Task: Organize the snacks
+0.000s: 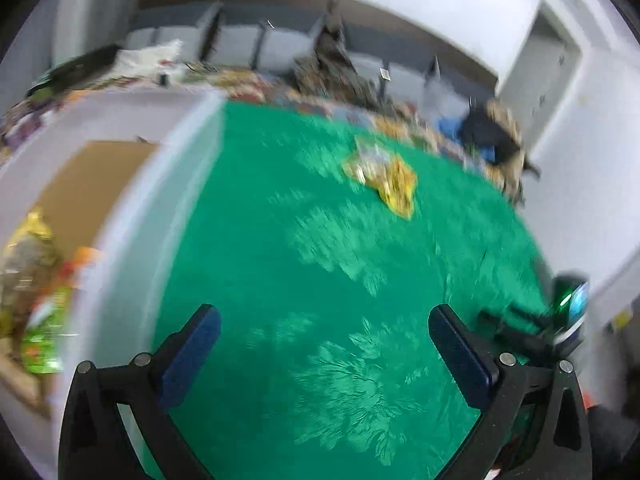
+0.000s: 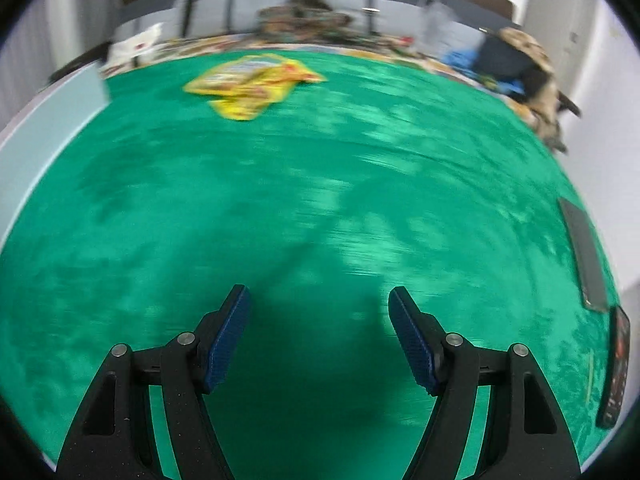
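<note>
Both views are pretty smeared with motion blur, so fine detail is a wash. The left gripper (image 1: 324,328) has its jaws spread really wide, nothing between them, just green cloth (image 1: 280,240) underneath. The right gripper (image 2: 319,308) is also open, a bit narrower, and empty too, hanging over bare cloth with its own dark shadow right below the fingers.

The snacks: a small heap of yellow packets (image 2: 252,82) lies on the cloth at the far end of the table, well away from both grippers. In the left view the same heap (image 1: 384,176) sits ahead and slightly to the right. How many packets are in it I can't tell; they overlap and the print is mush.

Off to the left in the left view there's a white bin (image 1: 120,208) beside the cloth, with a cardboard-brown inside (image 1: 88,176) and a few bags (image 1: 36,280) in it: a gold one, something orange, a bright green one.

The right view shows two dark flat things (image 2: 584,256) lying at the cloth's right edge, could be phones, too blurry to call. A cluttered spread of stuff (image 2: 304,20) runs along past the far edge of the table.
</note>
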